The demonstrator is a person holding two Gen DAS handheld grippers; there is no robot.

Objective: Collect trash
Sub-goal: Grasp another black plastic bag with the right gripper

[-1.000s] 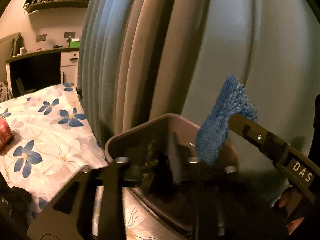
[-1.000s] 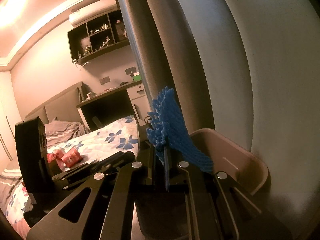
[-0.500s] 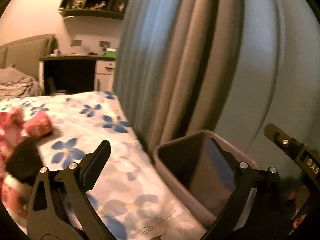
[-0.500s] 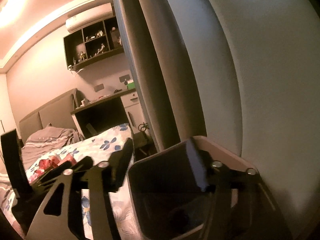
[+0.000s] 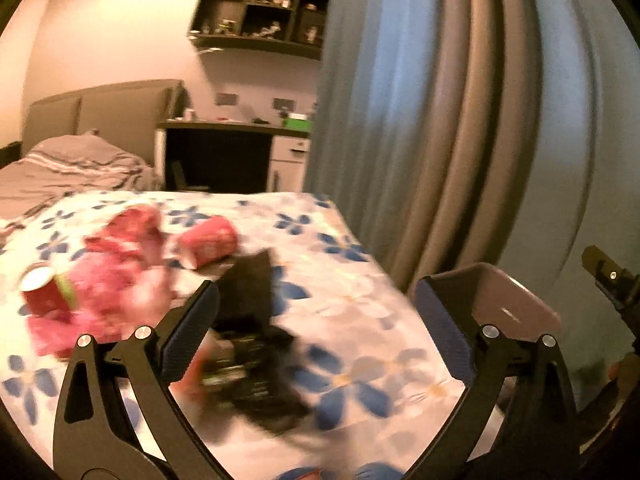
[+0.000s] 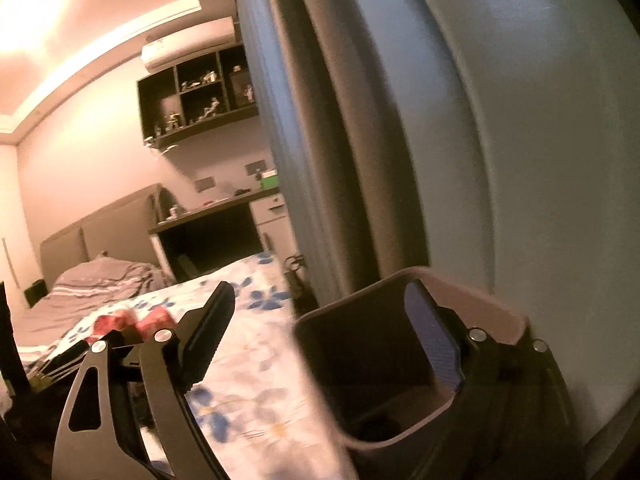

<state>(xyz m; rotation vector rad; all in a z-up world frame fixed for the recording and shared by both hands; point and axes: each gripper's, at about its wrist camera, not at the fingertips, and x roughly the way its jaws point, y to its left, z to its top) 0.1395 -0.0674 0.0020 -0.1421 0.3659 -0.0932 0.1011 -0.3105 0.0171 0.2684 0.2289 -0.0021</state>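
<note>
Blue mesh scrap gone from right tongs since a second ago, presumably dropped in bin; both views swung toward the bed. Left tongs (image 5: pixel 316 320) spread apart, empty. Red can (image 5: pixel 208 240) ahead-left of them on bed (image 5: pixel 360 288), lying on its side, long axis left-right, blurred. Right tongs (image 6: pixel 320 340) apart, empty, straddling bin (image 6: pixel 496 316) rim. Next pick: bed litter.

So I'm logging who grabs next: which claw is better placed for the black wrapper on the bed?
Left. The left claw is open with the black wrapper between its fingers; the right claw is open at the bin.
</note>
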